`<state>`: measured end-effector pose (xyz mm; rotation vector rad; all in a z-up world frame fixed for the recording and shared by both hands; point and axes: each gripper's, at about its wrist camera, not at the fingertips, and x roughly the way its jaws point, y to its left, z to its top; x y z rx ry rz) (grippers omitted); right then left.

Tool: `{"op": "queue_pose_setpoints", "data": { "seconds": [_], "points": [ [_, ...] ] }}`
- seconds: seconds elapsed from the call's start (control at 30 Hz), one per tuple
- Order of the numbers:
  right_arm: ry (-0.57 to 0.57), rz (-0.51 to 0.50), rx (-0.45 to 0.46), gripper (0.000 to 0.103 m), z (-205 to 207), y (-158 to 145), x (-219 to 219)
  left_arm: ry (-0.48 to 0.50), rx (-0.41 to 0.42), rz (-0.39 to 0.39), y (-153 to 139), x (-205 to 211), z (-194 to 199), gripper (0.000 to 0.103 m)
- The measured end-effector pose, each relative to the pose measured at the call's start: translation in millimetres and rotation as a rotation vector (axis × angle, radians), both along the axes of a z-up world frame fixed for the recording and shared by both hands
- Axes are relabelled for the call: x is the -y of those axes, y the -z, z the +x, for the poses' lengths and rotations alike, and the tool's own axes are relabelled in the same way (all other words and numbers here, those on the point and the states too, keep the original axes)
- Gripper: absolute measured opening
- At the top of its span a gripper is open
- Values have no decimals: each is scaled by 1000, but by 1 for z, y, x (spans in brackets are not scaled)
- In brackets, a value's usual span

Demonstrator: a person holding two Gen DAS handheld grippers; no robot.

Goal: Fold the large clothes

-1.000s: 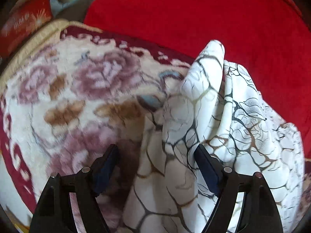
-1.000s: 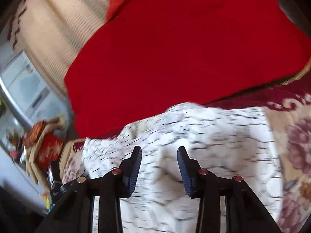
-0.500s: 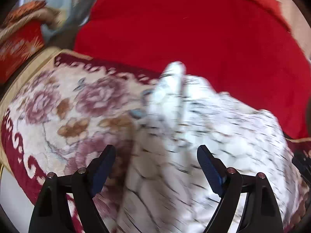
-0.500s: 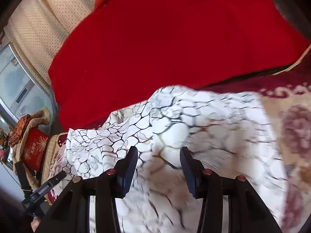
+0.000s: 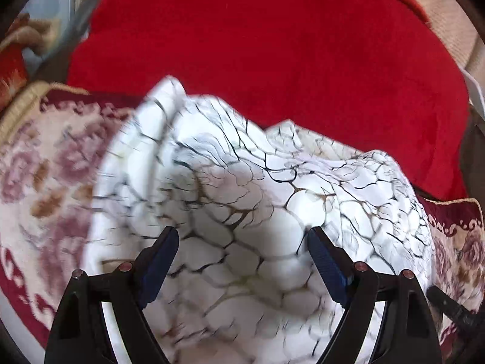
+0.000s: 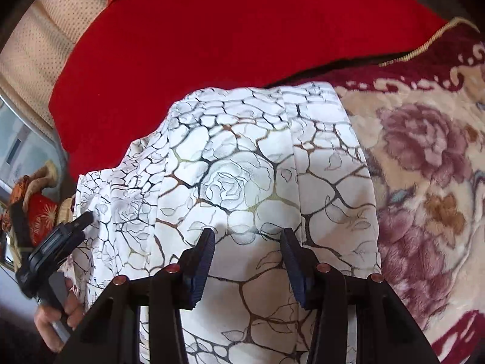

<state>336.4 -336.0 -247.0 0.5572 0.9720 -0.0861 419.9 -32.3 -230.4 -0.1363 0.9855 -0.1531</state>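
A plush red blanket (image 6: 227, 30) lies beyond a fleecy floral blanket (image 6: 424, 166). On the floral one sits the garment (image 6: 242, 166) — smooth white cloth, rumpled, veined in black and gold. No writing legible. Left gripper (image 5: 242, 245) gapes wide over it; right gripper (image 6: 247, 241) half-open, gripping nothing.

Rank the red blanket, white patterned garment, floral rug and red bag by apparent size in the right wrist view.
1. red blanket
2. white patterned garment, though nearness to the camera inflates it
3. floral rug, partly cut off
4. red bag
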Motion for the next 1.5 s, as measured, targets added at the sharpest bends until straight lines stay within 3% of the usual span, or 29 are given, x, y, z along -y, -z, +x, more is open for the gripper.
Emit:
{"op": "queue_pose_setpoints", "data": {
  "seconds": [0.1, 0.23, 0.3, 0.4, 0.5, 0.67, 0.73, 0.83, 0.97, 1.07, 1.13, 1.23, 1.4, 1.5],
  "points": [
    [-17, -3, 45, 50, 11, -14, -2, -17, -101, 62, 22, 12, 19, 89],
    [-7, 6, 81, 50, 52, -29, -2, 12, -104, 150, 29, 28, 30, 97],
    [12, 18, 94, 51, 74, -27, -2, 16, -103, 151, 30, 30, 36, 99],
    [57, 68, 71, 55, 106, -9, 8, 11, -113, 131, 31, 27, 48, 102],
    [46, 76, -20, 58, 129, 29, 9, 10, -125, 129, 34, 23, 58, 103],
    [30, 26, 73, 60, 113, -1, -4, 35, -86, 84, 10, 17, 46, 103],
    [-36, 28, 128, 60, 105, -18, -20, 30, -43, 42, -5, 10, 38, 103],
    [-151, 27, 185, 60, 96, -38, -58, 46, -15, 64, -13, 10, 30, 103],
    [-244, 58, 116, 60, 104, -19, -92, -16, -47, 160, -1, -1, 26, 103],
    [-239, 13, -18, 53, 121, 21, -99, -30, -121, 146, 17, -13, 35, 103],
    [-225, 15, -10, 50, 121, 16, -98, -12, -153, 169, 27, -14, 38, 103],
    [-213, 41, 22, 50, 112, 2, -95, 3, -121, 188, 22, -7, 36, 103],
    [-280, 45, 115, 50, 87, -32, -109, -14, -85, 131, 1, -23, 22, 103],
    [-323, 8, 106, 50, 84, -28, -125, -49, -57, 100, -11, -40, 12, 103]
  ]
}}
